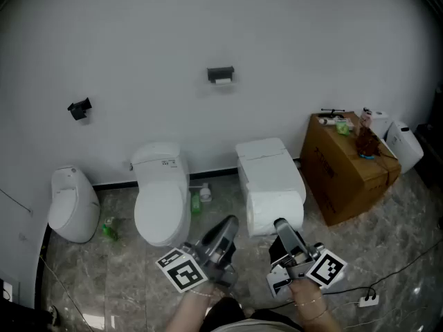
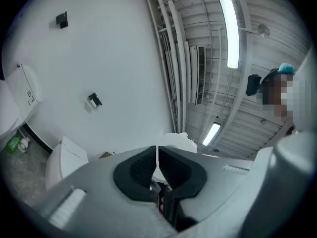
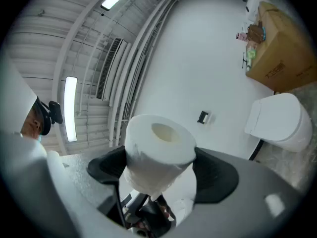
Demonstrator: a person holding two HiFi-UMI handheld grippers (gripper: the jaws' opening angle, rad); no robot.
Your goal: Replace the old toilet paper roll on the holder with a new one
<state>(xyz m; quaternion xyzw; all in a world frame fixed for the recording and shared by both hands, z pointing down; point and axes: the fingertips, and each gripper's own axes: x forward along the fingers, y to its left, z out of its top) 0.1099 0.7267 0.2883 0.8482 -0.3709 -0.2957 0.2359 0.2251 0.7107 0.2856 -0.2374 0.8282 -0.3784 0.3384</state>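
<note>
Nearest: left tongs pointing slightly upward, pads pressed together, nothing between them. Right tongs just beside them, spread wide and clamped on a full white toilet paper roll. Pads bear on opposite sides of the roll. The core hole faces up and away from the tongs.

Head view: the roll sits in front of the closed lid of a white toilet. A second toilet stands left of it, with a green bottle on the marbled floor between them. A cardboard box stands to the right, small items on its top.

Farthest: holder, a small dark bracket high on the white wall, well apart from both tongs. A small strip of white shows at its lower edge; what it carries is too small to tell.
</note>
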